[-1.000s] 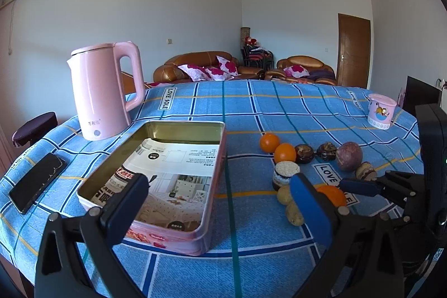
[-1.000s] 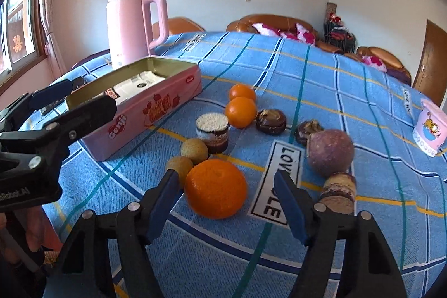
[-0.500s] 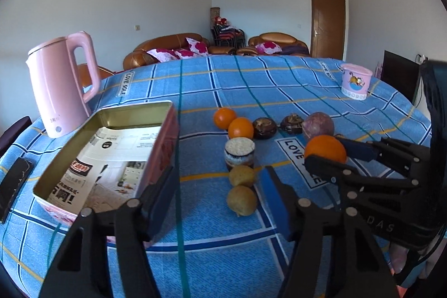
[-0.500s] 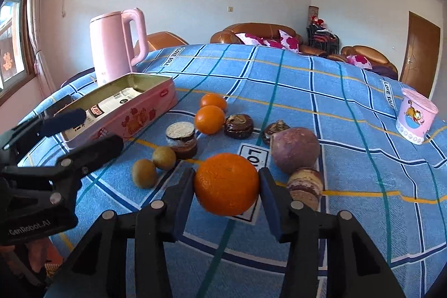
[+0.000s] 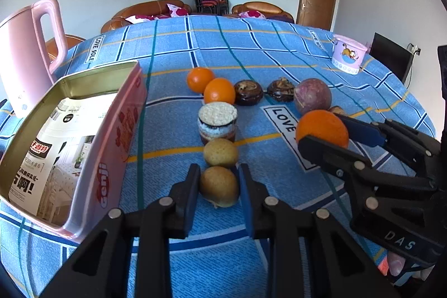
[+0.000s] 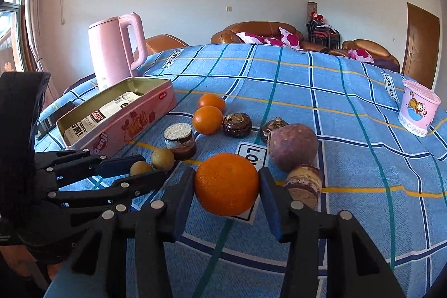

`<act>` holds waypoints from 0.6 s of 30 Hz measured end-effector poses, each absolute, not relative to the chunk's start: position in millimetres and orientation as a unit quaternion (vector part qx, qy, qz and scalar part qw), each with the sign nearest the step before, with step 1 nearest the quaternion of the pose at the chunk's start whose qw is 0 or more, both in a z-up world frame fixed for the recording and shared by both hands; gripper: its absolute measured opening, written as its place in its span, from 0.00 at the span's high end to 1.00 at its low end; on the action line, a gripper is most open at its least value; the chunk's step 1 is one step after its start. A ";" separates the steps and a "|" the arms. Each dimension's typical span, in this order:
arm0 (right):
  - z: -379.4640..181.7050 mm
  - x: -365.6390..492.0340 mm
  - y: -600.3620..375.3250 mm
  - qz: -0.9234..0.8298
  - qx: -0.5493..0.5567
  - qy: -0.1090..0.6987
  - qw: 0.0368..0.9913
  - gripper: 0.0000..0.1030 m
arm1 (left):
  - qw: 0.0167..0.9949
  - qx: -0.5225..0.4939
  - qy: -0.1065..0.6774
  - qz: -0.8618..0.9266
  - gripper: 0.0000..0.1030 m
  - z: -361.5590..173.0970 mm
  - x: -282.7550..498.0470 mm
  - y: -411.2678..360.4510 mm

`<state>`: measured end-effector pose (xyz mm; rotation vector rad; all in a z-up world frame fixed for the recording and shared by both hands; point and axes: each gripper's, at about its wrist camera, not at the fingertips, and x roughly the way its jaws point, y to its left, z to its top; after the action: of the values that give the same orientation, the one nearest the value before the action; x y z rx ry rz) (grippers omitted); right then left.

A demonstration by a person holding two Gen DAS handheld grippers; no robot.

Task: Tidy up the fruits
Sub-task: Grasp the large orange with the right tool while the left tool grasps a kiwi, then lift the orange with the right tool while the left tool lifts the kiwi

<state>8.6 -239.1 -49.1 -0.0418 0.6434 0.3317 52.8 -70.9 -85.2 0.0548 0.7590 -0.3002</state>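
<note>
Left gripper (image 5: 219,185) pinches a brown fruit (image 5: 219,186), right gripper (image 6: 226,185) an orange (image 6: 226,183), beside the "Genji" tin (image 5: 111,147)

bright daylight enters from the window (image 6: 12,27) on the left. both views are sharp. strong fisheye bending and black vignetting mark the edges.

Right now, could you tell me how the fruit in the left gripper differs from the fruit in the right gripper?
The left gripper is shut on a small tan fruit, dull and yellowish brown; the right gripper is shut on a large orange, bright and glossy. The small tan fruit looks slightly oval, the large orange rounder and clearly bigger. Both sit low over the blue checked tablecloth, each pinched between two fingers.
</note>
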 end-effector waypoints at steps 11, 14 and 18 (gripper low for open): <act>-45.5 -2.5 -237.7 0.171 -0.029 0.276 0.945 0.53 | 0.938 0.033 0.321 -0.125 0.72 -77.7 40.6 -68.1; -44.3 -3.9 -238.3 0.172 -0.029 0.268 0.948 0.53 | 0.943 0.034 0.308 -0.121 0.72 -76.4 37.3 -67.4; -43.2 -6.4 -238.6 0.172 -0.028 0.259 0.950 0.53 | 0.947 0.033 0.297 -0.119 0.72 -75.5 35.3 -65.3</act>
<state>-6.4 -238.6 -43.2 -0.0568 0.5264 0.3499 35.3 -65.3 -75.5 0.0663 0.6051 -0.2418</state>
